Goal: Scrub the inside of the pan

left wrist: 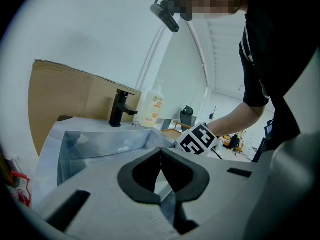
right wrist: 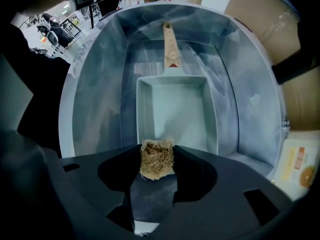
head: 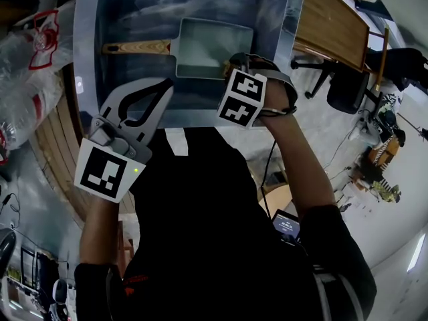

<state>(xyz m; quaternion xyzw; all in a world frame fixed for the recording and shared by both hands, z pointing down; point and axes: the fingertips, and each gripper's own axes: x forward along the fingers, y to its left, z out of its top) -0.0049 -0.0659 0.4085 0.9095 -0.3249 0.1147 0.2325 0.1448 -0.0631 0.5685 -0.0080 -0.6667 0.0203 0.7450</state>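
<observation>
A pale rectangular pan [head: 214, 49] with a wooden handle [head: 137, 47] lies flat on the bottom of the steel sink [head: 87, 45]. In the right gripper view the pan [right wrist: 177, 109] lies just beyond my jaws, with its handle [right wrist: 169, 46] pointing away. My right gripper [right wrist: 157, 159] is shut on a tan fibrous scrubber [right wrist: 157, 156] and hovers over the pan's near edge, not touching it. In the head view the right gripper [head: 239, 64] sits above the pan's right corner. My left gripper [head: 166, 85] is shut and empty at the sink's front rim, its jaws [left wrist: 161, 153] meeting at the tips.
A black faucet [left wrist: 120, 109] and a soap bottle [left wrist: 152, 106] stand at the sink's back edge, with cardboard [left wrist: 65, 94] behind them. A wooden desk [head: 334, 25] and an office chair [head: 348, 85] are to the right. Plastic bags [head: 27, 65] lie at the left.
</observation>
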